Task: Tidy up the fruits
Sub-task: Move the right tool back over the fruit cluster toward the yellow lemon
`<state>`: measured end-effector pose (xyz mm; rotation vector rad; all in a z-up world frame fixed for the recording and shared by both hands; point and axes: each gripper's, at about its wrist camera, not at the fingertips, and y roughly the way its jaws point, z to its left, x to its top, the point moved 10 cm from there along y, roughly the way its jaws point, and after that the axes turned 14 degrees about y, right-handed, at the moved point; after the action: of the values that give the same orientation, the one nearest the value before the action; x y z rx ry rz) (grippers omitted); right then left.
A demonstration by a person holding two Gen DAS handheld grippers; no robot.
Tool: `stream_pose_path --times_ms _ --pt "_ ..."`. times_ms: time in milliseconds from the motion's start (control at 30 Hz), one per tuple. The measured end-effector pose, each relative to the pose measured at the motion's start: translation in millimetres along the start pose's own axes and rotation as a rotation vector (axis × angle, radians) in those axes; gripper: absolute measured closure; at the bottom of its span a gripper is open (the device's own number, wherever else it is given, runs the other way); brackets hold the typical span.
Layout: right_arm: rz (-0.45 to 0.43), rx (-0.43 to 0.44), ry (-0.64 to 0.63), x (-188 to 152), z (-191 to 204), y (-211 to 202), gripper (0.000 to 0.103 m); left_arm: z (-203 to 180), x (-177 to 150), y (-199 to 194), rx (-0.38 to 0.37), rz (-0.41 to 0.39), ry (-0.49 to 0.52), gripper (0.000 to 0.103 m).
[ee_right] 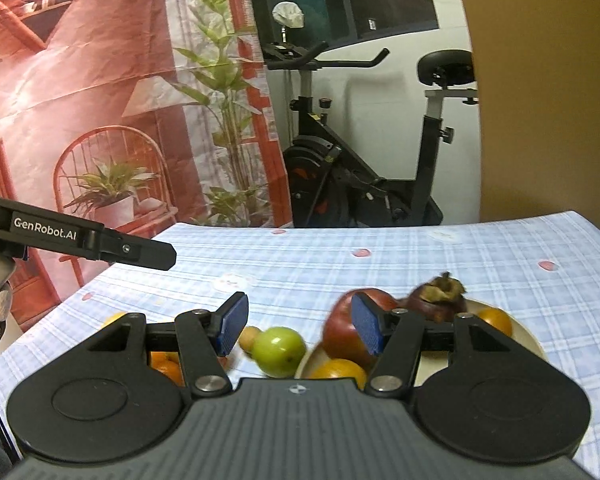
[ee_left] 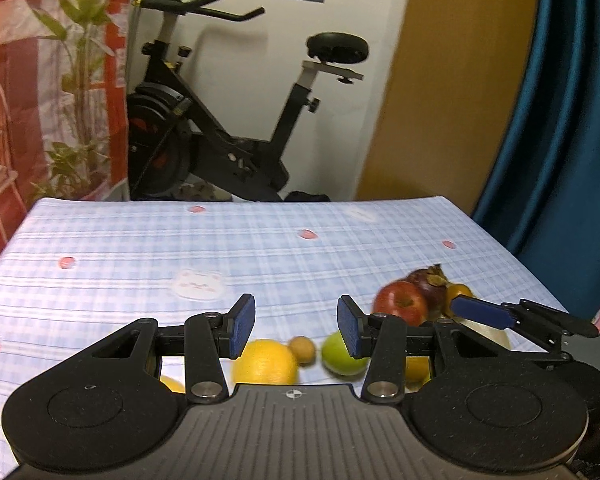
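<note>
Fruits partly gathered on plate [ee_right: 528, 336]: red apple [ee_right: 348, 332], mangosteen [ee_right: 436, 304], oranges. Green fruit [ee_right: 278, 350], yellow citrus [ee_left: 264, 364] left of plate on checked surface [ee_right: 380, 272]. Left gripper [ee_left: 296, 324], right gripper [ee_right: 300, 326] held above, jaws parted, nothing grasped.

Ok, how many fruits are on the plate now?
4. A red apple at its left, a mangosteen at the back, an orange by the right rim, a second orange at the front. The right tool covers part of the plate; more may be hidden.
</note>
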<state>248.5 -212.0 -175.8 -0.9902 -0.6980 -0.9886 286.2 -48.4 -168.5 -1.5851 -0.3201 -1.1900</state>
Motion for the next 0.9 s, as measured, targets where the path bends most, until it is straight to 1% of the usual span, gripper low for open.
stream_pose_path --times_ms 167,367,667,900 --pt "0.012 0.017 -0.024 -0.1 16.6 6.2 0.043 18.3 -2.7 -7.7 0.022 -0.007 -0.025 0.055" --pt "0.026 0.030 -0.048 -2.5 28.1 12.9 0.043 30.4 -10.2 -8.1 0.033 0.001 -0.046 0.055" --pt "0.050 0.028 -0.058 -10.8 26.2 19.1 0.043 53.6 -16.7 -6.1 0.056 0.015 -0.090 0.055" --pt "0.094 0.043 -0.080 -23.4 28.3 33.5 0.043 54.7 -21.3 5.8 0.030 0.039 -0.090 0.055"
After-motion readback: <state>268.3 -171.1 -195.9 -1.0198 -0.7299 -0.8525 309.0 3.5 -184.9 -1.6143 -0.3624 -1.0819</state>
